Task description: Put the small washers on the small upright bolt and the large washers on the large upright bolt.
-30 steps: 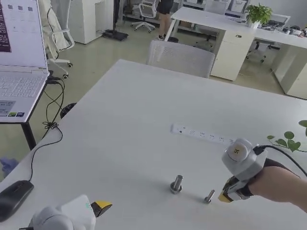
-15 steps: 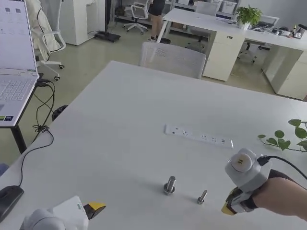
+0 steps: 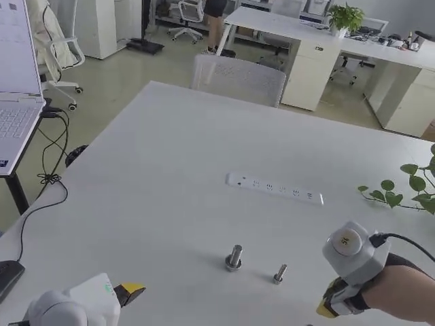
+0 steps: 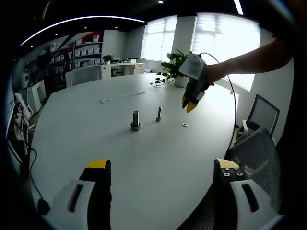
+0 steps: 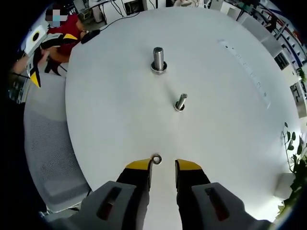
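The right gripper point(image 5: 163, 165) hangs low over the white table point(image 3: 170, 170), its jaws a narrow gap apart and empty. Its tips point at a lone washer point(image 5: 156, 159) lying flat just ahead of them, lined up, I'd say, for a pinch. The large upright bolt point(image 5: 158, 59) stands on its head, with the small upright bolt point(image 5: 180, 101) near it. The washer lies farther out on that same side. The left gripper point(image 4: 160, 165) hangs well back from the large bolt, jaws wide apart and holding nothing, out of the way of the work, I'd guess.
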